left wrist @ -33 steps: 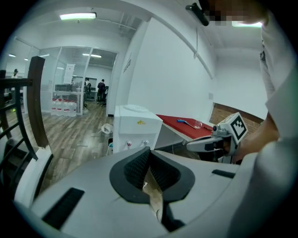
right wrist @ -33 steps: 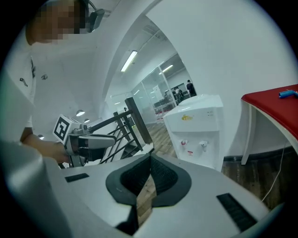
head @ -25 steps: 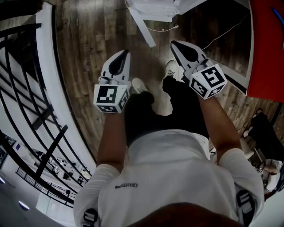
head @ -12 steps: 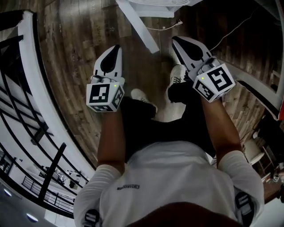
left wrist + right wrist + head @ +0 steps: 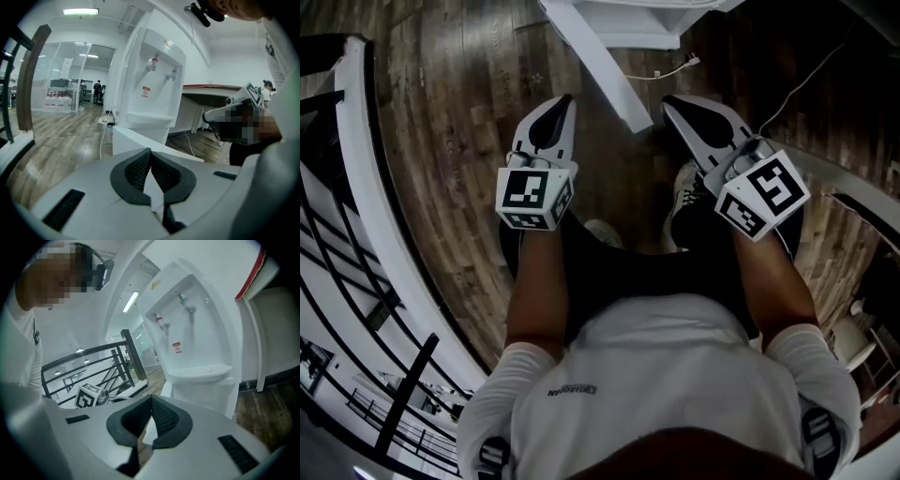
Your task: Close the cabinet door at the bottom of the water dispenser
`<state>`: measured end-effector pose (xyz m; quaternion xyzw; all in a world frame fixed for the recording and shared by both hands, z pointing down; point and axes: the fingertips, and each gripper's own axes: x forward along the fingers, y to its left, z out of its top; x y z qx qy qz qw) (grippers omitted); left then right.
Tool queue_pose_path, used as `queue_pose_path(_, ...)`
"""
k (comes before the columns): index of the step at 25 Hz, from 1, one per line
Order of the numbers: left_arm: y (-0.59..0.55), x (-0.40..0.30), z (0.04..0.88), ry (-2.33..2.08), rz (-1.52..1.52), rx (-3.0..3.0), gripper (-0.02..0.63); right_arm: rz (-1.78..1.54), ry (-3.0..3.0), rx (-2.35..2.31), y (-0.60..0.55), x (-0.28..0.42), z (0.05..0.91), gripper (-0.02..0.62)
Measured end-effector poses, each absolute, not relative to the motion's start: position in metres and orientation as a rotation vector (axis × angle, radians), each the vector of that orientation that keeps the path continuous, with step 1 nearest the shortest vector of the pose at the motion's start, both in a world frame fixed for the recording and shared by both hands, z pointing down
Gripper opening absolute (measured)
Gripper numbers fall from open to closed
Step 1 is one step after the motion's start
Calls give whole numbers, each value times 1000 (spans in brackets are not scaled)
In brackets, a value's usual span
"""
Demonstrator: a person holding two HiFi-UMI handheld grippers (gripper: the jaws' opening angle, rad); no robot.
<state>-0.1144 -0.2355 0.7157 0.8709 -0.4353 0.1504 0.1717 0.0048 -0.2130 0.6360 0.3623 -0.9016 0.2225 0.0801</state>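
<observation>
The left gripper (image 5: 561, 103) is shut, tips meeting on nothing, and the right gripper (image 5: 673, 101) is pressed together and empty too. Both point toward the white water dispenser (image 5: 157, 79). Its cabinet door (image 5: 605, 70) at the bottom stands swung out over the wooden floor (image 5: 469, 112) — its free edge reaches between the two grippers' tips, seen from above.

Left gripper (image 5: 564, 101) and right gripper (image 5: 667, 99) have sunk toward the open cabinet door (image 5: 605, 70) at 12 o'clock, whose end now lies between their tips
</observation>
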Motion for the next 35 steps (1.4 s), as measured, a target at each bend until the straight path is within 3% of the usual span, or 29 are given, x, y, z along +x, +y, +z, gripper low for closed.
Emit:
queue_pose_path(20, -240, -112, 756, -1106, 451, 2598, -5, 851, -2443, 1153, -157, -24, 714, 11)
queue_pose_path(27, -242, -107, 766, -1069, 408, 2565, -5, 856, -2323, 1174, -151, -29, 741, 136)
queue_pose_path(35, -244, -103, 767, -1059, 411, 2578, -5, 774, -2300, 1217, -161, -26, 749, 141)
